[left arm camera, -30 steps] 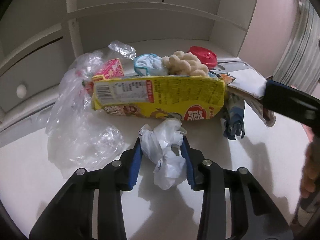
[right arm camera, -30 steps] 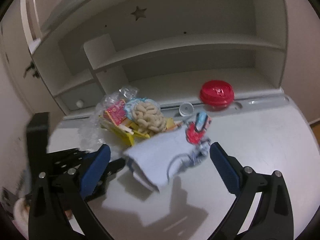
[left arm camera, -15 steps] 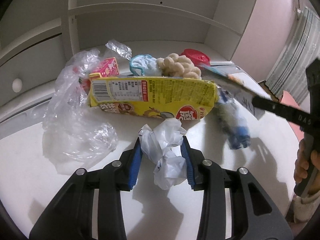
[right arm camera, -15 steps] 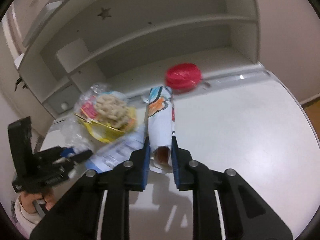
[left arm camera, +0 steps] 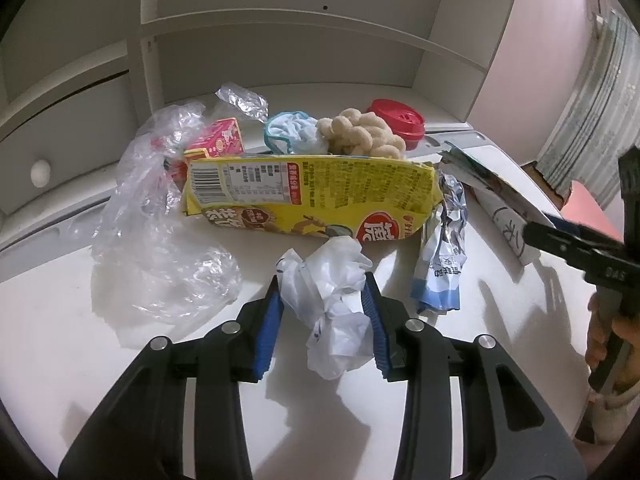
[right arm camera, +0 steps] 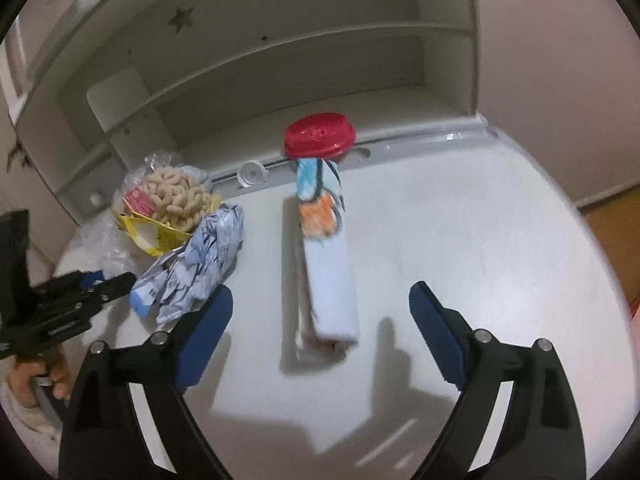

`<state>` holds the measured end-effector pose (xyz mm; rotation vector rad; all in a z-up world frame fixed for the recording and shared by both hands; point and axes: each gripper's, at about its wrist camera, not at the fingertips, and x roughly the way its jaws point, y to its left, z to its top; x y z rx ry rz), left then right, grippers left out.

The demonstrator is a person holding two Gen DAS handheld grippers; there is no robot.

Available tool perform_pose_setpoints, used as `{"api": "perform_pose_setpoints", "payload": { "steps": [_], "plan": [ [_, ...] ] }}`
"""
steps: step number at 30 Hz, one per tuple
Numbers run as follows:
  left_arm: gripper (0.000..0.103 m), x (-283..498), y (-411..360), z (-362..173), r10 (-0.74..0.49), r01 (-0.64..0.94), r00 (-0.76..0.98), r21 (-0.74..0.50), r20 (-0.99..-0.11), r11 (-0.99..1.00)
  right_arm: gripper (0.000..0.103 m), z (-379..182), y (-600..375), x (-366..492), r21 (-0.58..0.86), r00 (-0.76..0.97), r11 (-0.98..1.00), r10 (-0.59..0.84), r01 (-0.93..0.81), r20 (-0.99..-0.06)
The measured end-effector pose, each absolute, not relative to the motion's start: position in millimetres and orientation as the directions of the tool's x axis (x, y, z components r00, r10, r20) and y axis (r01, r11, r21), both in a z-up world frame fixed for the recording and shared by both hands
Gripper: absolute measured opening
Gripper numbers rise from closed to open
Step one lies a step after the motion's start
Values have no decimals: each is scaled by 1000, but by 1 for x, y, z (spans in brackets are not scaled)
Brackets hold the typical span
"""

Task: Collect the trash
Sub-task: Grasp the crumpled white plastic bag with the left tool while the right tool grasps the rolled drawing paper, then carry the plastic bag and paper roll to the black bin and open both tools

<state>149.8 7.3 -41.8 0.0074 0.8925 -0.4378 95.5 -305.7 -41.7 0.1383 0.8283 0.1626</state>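
My left gripper (left arm camera: 322, 300) is shut on a crumpled white plastic bag (left arm camera: 332, 312) just above the white desk (left arm camera: 60, 340). Behind it lies a pile: a yellow snack bag (left arm camera: 312, 196) with puffed snacks (left arm camera: 364, 136), a pink carton (left arm camera: 218, 140), clear plastic (left arm camera: 160, 240) and a crumpled blue-white wrapper (left arm camera: 440, 248). My right gripper (right arm camera: 320, 304) is open, jaws wide on either side of a flattened white carton (right arm camera: 328, 264) with a coloured drawing, lying on the desk. The carton also shows in the left wrist view (left arm camera: 492, 188).
A red lid (right arm camera: 320, 140) rests at the desk's back rail, with a small white cap (right arm camera: 252, 172) to its left. White shelving (left arm camera: 280, 40) rises behind the desk. A curtain (left arm camera: 592, 120) hangs at the right.
My right gripper has opened and let go of the white carton, which now lies on the desk between its jaws. The left gripper still holds the white bag.
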Motion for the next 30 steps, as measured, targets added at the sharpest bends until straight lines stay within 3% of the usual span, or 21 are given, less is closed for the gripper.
{"api": "perform_pose_setpoints", "payload": {
  "steps": [2,4,5,6,9,21,30],
  "plan": [
    [38,149,8,-41,-368,374,545,-175,-753,911,73,-41,-299,107,155,660,983,183,-101,-729],
    [38,149,8,-41,-366,373,546,-172,-753,912,53,-46,-293,119,130,644,985,172,-113,-745],
    [38,149,9,-41,-366,374,544,-172,-755,911,36,-51,-290,124,127,632,985,171,-115,-756],
    [38,149,9,-42,-367,375,541,-174,-757,911,27,-55,-289,128,128,626,985,170,-112,-761],
    [37,149,9,-42,-367,371,539,-177,-758,911,16,-61,-290,129,110,634,989,146,-96,-760],
    [37,152,10,-42,-358,363,548,-171,-756,916,13,-61,-296,123,150,655,986,162,-75,-738],
    [37,139,8,-23,-343,369,613,-126,-712,921,13,-51,-292,82,213,653,965,260,-153,-711]
  ]
}}
